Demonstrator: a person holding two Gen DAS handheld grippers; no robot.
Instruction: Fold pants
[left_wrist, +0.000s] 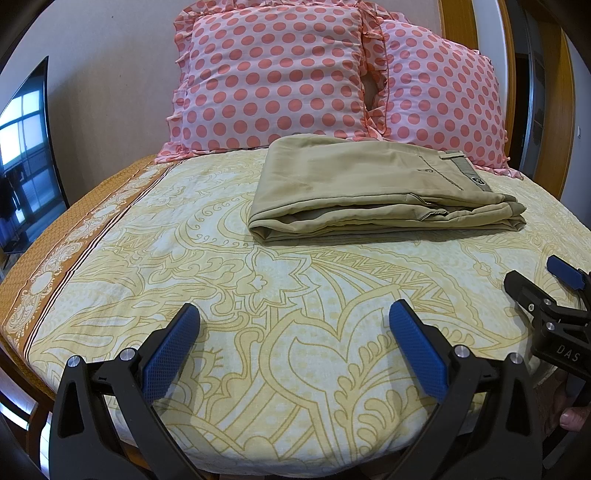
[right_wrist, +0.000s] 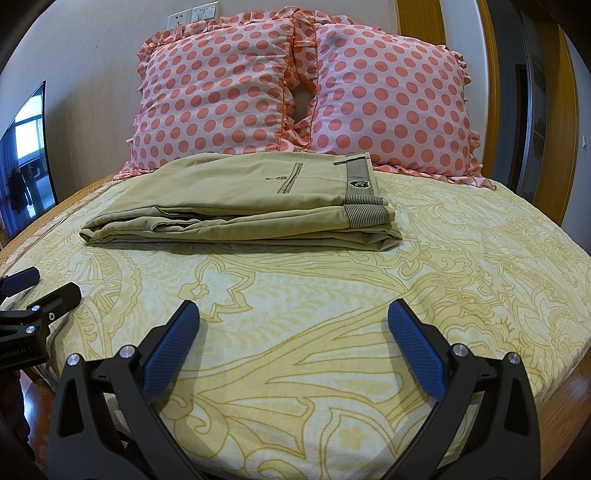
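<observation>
Left wrist: folded pants (left_wrist: 373, 188) on bed (left_wrist: 258, 295)

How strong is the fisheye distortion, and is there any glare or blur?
Left wrist view: the bedsheet edge bows strongly, and the TV screen reflects a bright window. Right wrist view: same bowing, dark corners; the khaki pants look sharp.

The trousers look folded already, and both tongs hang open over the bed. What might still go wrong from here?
The khaki pants lie in loose stacked layers, so grabbing one edge may pull only the top layer and undo the fold. They sit right against the polka-dot pillows, which a reach may snag. The left tongs and right tongs hang close and might bump.
</observation>
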